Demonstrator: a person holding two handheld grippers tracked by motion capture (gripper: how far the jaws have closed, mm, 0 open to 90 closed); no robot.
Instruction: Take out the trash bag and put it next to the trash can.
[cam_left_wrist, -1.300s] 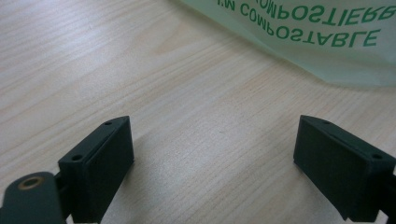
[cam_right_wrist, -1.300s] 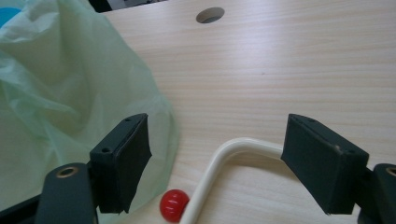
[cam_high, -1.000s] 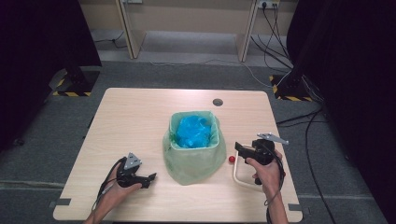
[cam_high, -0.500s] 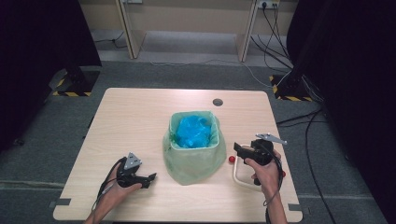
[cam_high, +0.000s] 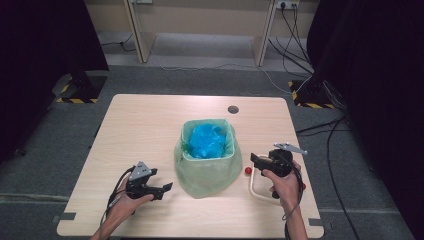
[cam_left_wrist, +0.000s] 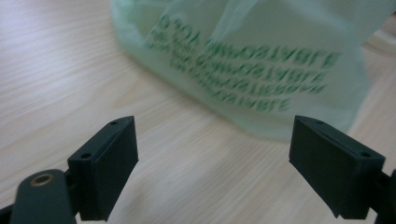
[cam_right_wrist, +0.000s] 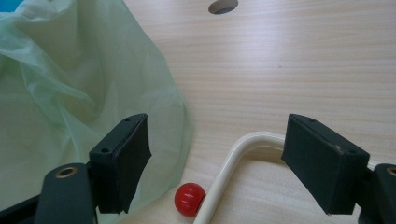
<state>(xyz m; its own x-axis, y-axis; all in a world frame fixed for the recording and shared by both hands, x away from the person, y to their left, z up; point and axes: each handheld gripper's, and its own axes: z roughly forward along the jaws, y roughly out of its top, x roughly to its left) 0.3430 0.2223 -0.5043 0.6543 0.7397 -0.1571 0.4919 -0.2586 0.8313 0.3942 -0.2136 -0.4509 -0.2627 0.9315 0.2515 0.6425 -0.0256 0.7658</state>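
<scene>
Crinkled translucent green bag (cam_high: 207, 167) on woodgrain table (cam_high: 150, 125), left gripper (cam_high: 165, 189) and right gripper (cam_high: 254, 159) jaws wide, empty.

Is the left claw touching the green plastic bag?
Apart. In the left gripper view the left claw stands open, and bare table lies between its tips and the green plastic bag. Nothing is between the jaws.

Pale wooden table (cam_high: 150, 125), grey carpet floor (cam_high: 55, 135) — cables (cam_high: 300, 35), dark curtains (cam_high: 380, 75)
</scene>
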